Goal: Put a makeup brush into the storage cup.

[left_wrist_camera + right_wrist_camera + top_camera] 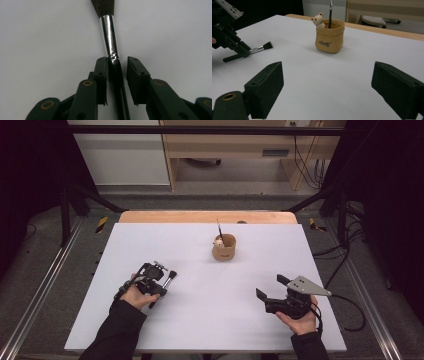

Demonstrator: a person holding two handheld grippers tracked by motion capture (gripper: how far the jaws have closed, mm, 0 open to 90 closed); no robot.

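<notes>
The brush (109, 35) lies between the jaws of the left tool (117, 72), low over the white tabletop (210, 285) at its left side. It has a dark, soft tuft of bristles, a polished silver metal ferrule shaped as a slim cylinder with a crimped ring at its base, and a thin black handle that runs back between the jaws. In the left gripper view the left jaw pad touches the handle just below the ferrule, while a narrow gap shows between the handle and the right pad, so the jaws are nearly closed around the brush but whether they clamp it cannot be told. The pads are flat, matte black blocks with small screws.

In the high view the left tool (159, 279) sits in the person's left hand (135, 296), the brush (170, 279) pointing up and right.

Farther back, near the middle of the tabletop, stands a tan holder (223, 247) shaped like a small soft-edged sack, with dark lettering on its front (329, 37), a pale bear figure (318, 20) at its rim and 1 thin dark stick (330, 13) standing upright inside.

The right tool (270, 287) rests at the right side, well apart from the holder, its 2 blocky jaws spread wide around nothing.
</notes>
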